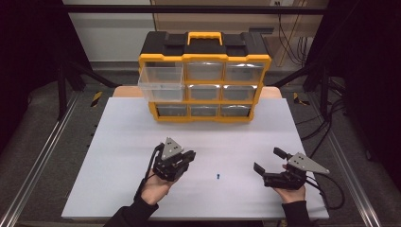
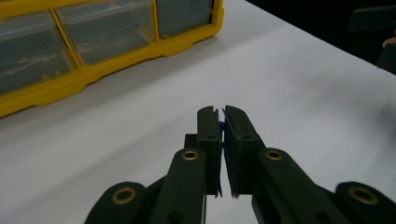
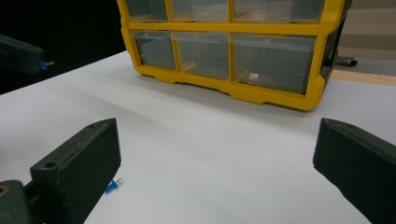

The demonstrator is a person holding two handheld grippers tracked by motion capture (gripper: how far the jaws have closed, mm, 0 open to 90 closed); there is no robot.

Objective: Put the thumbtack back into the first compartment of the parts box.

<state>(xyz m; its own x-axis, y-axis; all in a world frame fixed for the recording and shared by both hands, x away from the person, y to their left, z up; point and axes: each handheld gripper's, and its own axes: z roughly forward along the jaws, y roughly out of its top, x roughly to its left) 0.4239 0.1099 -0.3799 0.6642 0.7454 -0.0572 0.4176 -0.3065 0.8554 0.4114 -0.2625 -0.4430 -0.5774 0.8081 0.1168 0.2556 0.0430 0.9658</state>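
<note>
My left gripper (image 1: 190, 155) hovers over the white table's left-centre, shut on a small blue push pin (image 2: 221, 126) that sits between its jaw tips (image 2: 221, 112). The right gripper view shows that gripper far off at the left with the pin (image 3: 43, 64) poking out of it. A second blue push pin (image 1: 217, 177) lies on the table between the two grippers, next to my right gripper's left jaw (image 3: 112, 186). My right gripper (image 1: 267, 159) is open and holds nothing (image 3: 217, 140).
A yellow-and-black drawer organizer (image 1: 204, 47) stands at the table's far edge. Its top-left clear drawer (image 1: 161, 82) is pulled out. A small white item (image 3: 252, 76) lies in a bottom drawer. The white table (image 1: 118, 156) ends close behind both hands.
</note>
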